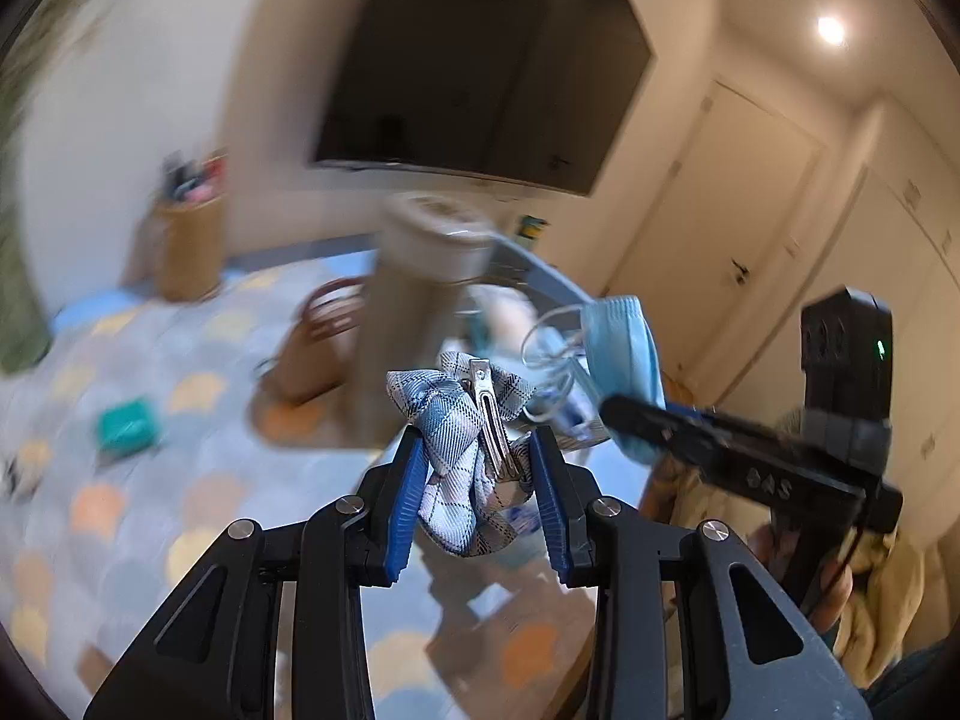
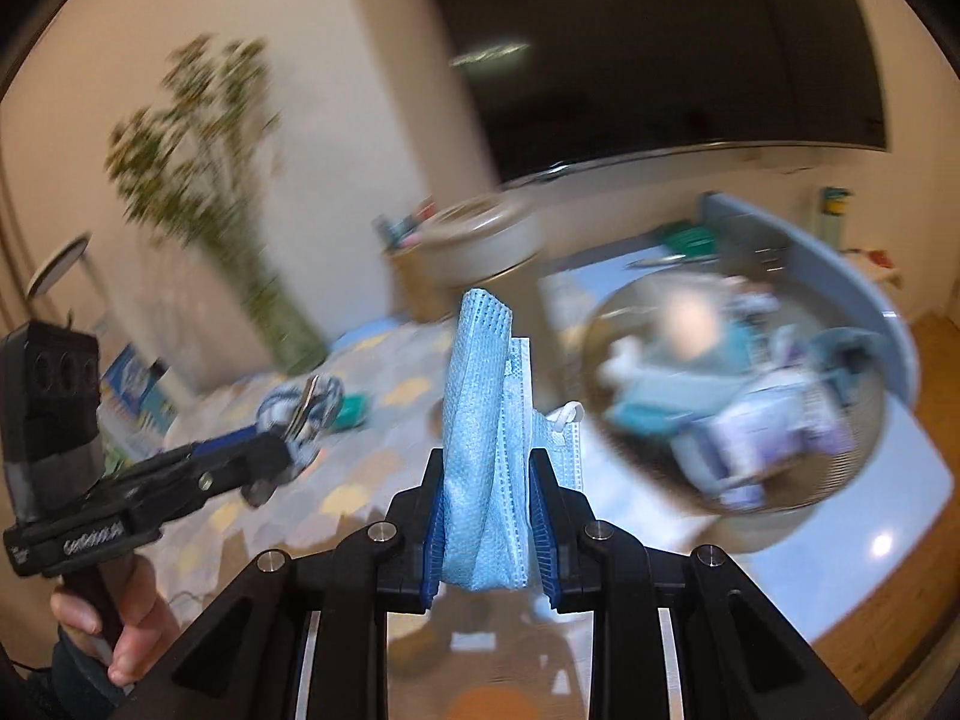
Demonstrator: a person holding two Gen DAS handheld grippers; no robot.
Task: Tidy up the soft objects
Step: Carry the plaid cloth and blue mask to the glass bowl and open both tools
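My left gripper (image 1: 477, 495) is shut on a blue-and-white plaid fabric hair bow with a metal clip (image 1: 462, 450), held up above the table. It also shows in the right wrist view (image 2: 303, 408) at the left. My right gripper (image 2: 486, 510) is shut on a folded light-blue face mask (image 2: 483, 450), its white ear loop hanging to the right. The mask also shows in the left wrist view (image 1: 624, 354), to the right of the bow. A metal mesh bowl (image 2: 720, 396) with several soft items sits right of the mask.
A beige cylinder container (image 1: 420, 312) and a small tan handbag (image 1: 318, 342) stand on the patterned tablecloth (image 1: 150, 480). A teal box (image 1: 126, 426) lies at the left. A woven basket (image 1: 186, 246), a plant (image 2: 240, 180) and a dark TV (image 1: 480, 72) are behind.
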